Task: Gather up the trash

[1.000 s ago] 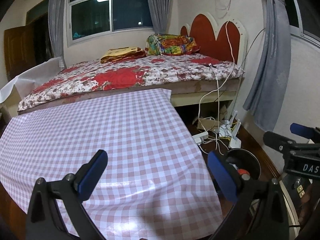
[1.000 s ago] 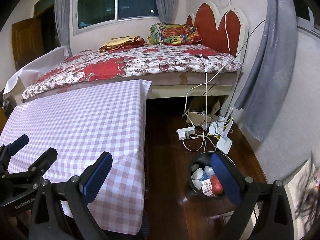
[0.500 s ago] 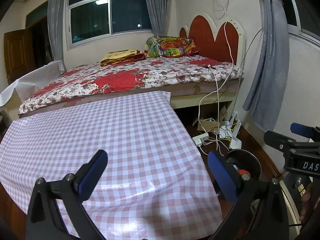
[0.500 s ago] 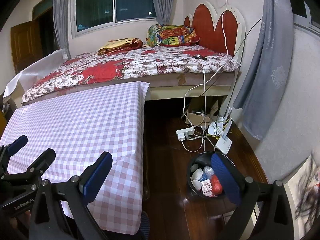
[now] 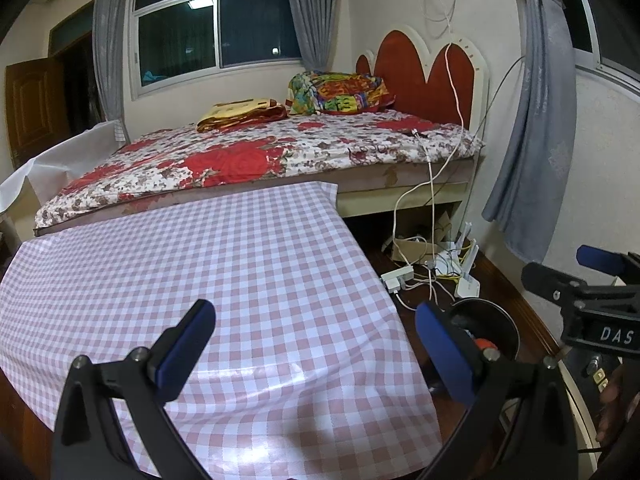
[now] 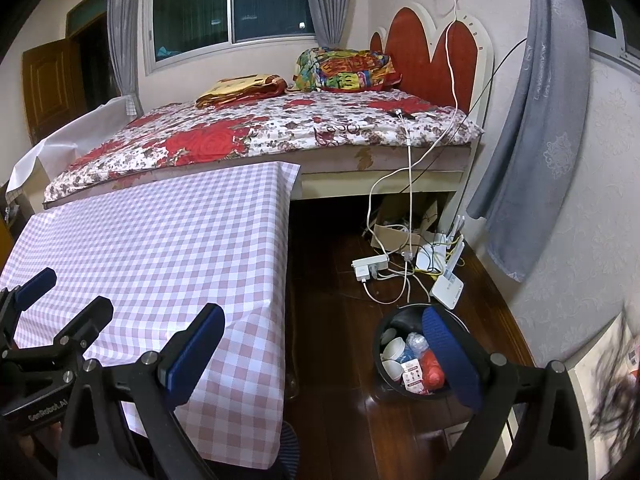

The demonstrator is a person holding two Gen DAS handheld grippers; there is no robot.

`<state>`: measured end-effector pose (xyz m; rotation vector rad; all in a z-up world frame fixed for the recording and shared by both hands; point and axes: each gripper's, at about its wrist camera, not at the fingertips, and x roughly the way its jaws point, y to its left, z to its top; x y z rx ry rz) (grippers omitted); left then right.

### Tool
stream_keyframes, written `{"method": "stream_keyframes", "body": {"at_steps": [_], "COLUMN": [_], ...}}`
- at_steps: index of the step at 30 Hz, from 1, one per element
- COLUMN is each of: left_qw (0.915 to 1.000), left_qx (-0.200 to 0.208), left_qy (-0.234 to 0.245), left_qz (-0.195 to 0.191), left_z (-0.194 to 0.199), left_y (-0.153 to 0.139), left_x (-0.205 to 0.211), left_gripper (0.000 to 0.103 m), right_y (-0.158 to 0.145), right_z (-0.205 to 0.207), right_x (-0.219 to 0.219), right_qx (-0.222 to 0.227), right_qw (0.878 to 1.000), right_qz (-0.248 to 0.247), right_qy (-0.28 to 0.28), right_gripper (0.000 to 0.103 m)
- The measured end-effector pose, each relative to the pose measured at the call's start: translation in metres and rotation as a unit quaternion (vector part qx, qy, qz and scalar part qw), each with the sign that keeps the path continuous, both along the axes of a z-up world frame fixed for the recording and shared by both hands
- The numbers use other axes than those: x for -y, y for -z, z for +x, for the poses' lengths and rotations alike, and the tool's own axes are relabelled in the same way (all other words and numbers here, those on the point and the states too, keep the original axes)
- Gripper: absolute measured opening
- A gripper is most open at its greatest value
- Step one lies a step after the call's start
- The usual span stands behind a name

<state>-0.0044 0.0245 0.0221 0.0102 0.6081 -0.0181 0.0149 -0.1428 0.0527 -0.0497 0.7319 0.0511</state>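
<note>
1. Two grippers appear: our left gripper [image 5: 316,354] hangs above the near part of the table, its blue pads spread wide with nothing between them.
2. Our right gripper [image 6: 322,354] is likewise spread wide and empty; its left pad lies over the table's corner, its right pad over the trash bin [image 6: 383,376].
3. Below both, we see the pink-and-white checked tablecloth [image 5: 224,264], bare on top and draped over the table edge.
4. On the dark wooden floor [image 6: 332,320] right of the table stands the black round trash bin, upright, holding white cups [image 6: 394,350], a crumpled clear plastic piece [image 6: 416,342], a red item [image 6: 434,372] and a small printed carton [image 6: 412,376].
5. From the left wrist view, only part of the bin's rim [image 5: 500,312] shows behind the right pad.
6. Beyond the bin lie a white power strip [image 6: 370,268], tangled cables and a white router [image 6: 448,286].
7. Farther back we note the bed [image 6: 280,132] with a floral cover and red headboard [image 6: 432,60], touching the table's far edge.
</note>
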Motion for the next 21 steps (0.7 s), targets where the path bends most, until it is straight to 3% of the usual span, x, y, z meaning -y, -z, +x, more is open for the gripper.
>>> {"method": "stream_keyframes", "body": {"at_steps": [21], "left_qw": [1.0000], "left_qx": [-0.001], "left_qy": [0.004], "left_qz": [0.003], "left_z": [0.000], "left_y": [0.000], "left_x": [0.013], "left_gripper": [0.101], "right_y": [-0.001], "right_z": [-0.001], "right_x": [0.005], "right_qx": [0.001], "right_qw": [1.000], "right_qz": [0.000], "right_qy": [0.001], "right_gripper": [0.101]}}
